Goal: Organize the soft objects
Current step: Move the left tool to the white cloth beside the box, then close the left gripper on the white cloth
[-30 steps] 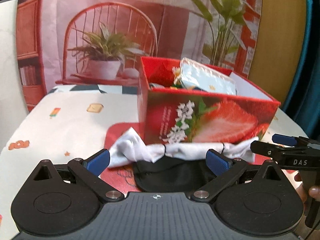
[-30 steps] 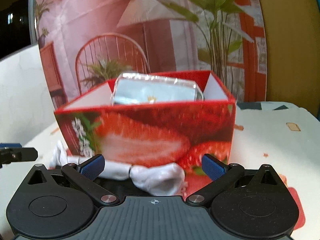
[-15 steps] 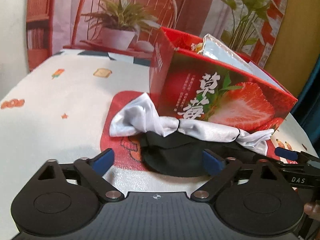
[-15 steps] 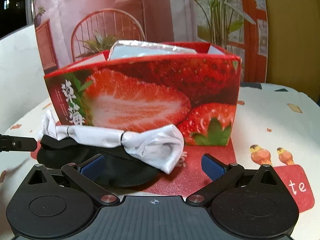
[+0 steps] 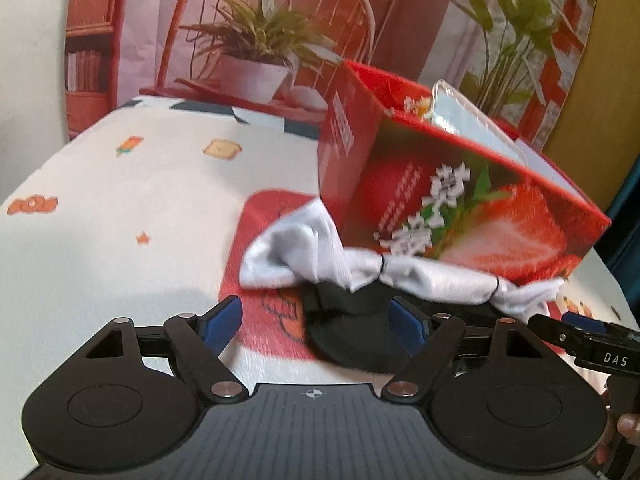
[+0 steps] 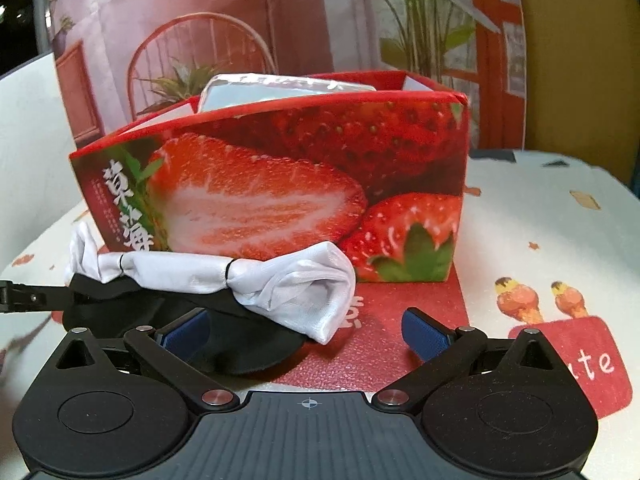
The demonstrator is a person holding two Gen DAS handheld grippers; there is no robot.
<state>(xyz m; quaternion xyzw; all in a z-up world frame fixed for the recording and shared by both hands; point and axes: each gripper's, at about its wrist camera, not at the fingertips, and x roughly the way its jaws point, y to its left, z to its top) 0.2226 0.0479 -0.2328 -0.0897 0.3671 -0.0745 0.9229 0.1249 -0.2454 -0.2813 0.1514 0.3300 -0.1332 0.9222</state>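
A white satin cloth tied off with black bands [image 5: 404, 276] [image 6: 224, 276] lies on a black sleep mask [image 5: 352, 332] [image 6: 224, 344], both on the table against the front of a red strawberry-print box [image 5: 472, 204] [image 6: 304, 188]. A silver-blue packet [image 5: 476, 120] [image 6: 280, 88] stands in the box. My left gripper [image 5: 316, 320] is open, its fingers on either side of the mask's left end. My right gripper [image 6: 308, 332] is open around the cloth's right end. Neither holds anything.
The table has a white cartoon-print cover [image 5: 120, 208] with a red patch [image 6: 400, 320] under the box. A printed backdrop of chair and plants [image 5: 260, 40] stands behind. The right gripper's finger [image 5: 592, 344] shows at the left view's right edge.
Both grippers have dropped lower and moved in closer to the cloth and mask. The left one has shifted left. Both stay open; the cloth, mask and box have not moved.
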